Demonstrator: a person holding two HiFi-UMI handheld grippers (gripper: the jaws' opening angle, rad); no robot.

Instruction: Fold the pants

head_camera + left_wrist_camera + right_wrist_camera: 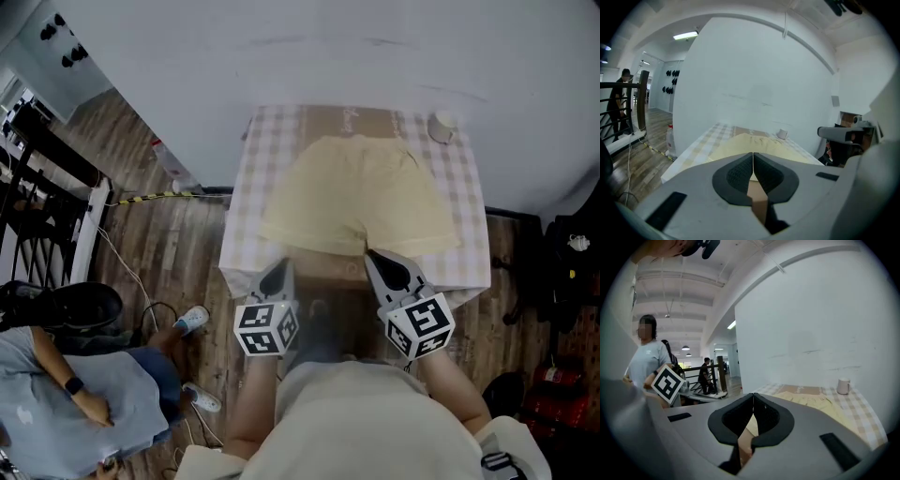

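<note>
The pale yellow shorts [361,197] lie flat and unfolded on a table under a checked cloth [246,202]. Their waistband is toward the white wall [281,56] and their two leg hems are toward the person. The table's far edge sits against that wall, so there is no way round on that side. A white cup [442,127] stands near the far right corner, just beyond the waistband and apart from the fabric. Bands of bare checked cloth run down both sides of the shorts, and a narrower strip shows between the hems and the near edge. A brown strip [361,120] shows at the far middle of the table. To the left the cloth drops to open wood floor [178,244], where a seated person [75,394] and a black railing [37,187] stand well off. To the right, dark gear [572,253] crowds the floor (bags or equipment, I cannot tell which). The left gripper [278,275] hangs over the near edge by the left leg hem, with its jaws pressed together on nothing. The right gripper [384,265] is at the right leg hem, its jaws likewise closed and empty. Whether its tip touches the fabric cannot be made out.
</note>
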